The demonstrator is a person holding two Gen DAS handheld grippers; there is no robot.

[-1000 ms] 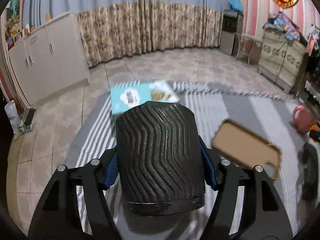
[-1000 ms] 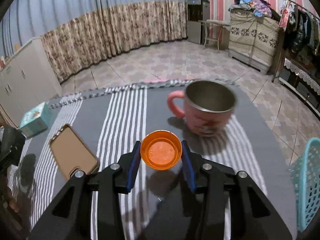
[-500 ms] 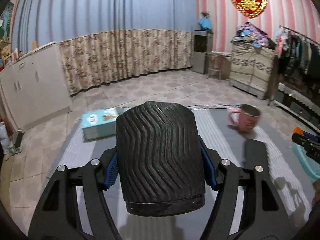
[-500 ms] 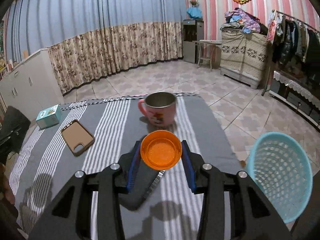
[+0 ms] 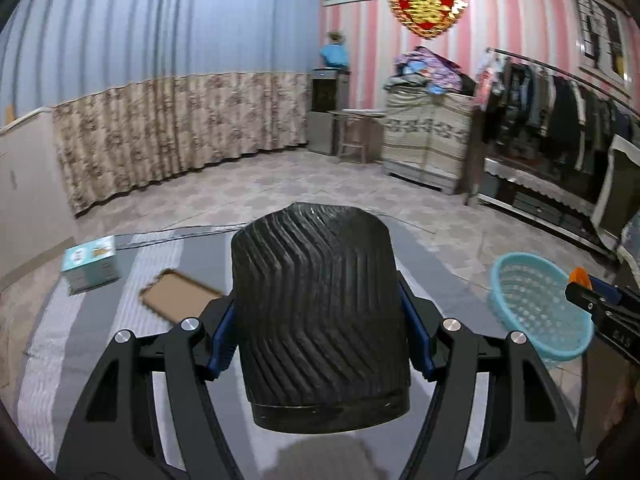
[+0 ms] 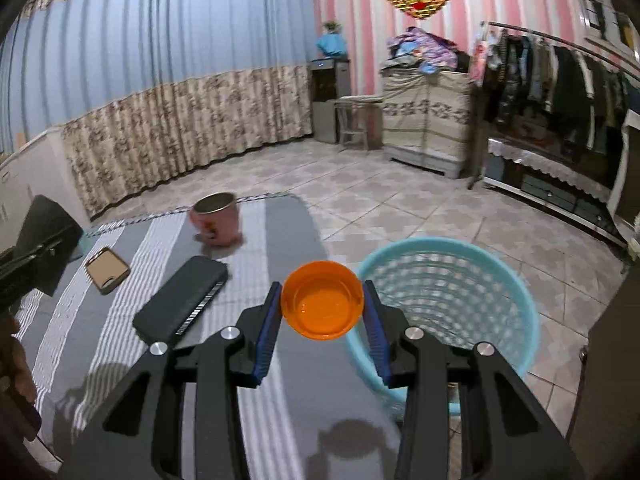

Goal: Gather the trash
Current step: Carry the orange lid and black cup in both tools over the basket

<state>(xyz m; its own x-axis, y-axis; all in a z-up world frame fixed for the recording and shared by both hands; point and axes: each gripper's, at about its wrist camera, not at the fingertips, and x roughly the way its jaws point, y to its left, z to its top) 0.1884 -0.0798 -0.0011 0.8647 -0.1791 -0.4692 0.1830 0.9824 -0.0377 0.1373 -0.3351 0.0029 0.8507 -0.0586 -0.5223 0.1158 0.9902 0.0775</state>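
Note:
My left gripper (image 5: 320, 336) is shut on a black ribbed paper cup (image 5: 320, 316), held upside down above the striped table. My right gripper (image 6: 322, 320) is shut on an orange bottle cap (image 6: 322, 300), open side toward the camera. The cap hangs over the table's right edge, just left of the light blue mesh basket (image 6: 452, 292) on the floor. In the left wrist view the same basket (image 5: 536, 304) lies to the right, with the right gripper (image 5: 588, 286) and its orange cap (image 5: 578, 276) at its far side. The left gripper with the black cup (image 6: 44, 236) shows at the right wrist view's left edge.
On the grey striped cloth (image 6: 280, 248) lie a pink mug (image 6: 218, 220), a black flat case (image 6: 182, 300) and a tan phone case (image 6: 107, 270). A light blue tissue box (image 5: 90, 264) sits at the far left. Tiled floor, a cabinet and a clothes rack lie beyond.
Both grippers have swung to the right across the table with their loads and risen a little. The blue basket has come into both views and now sits close beside the orange cap.

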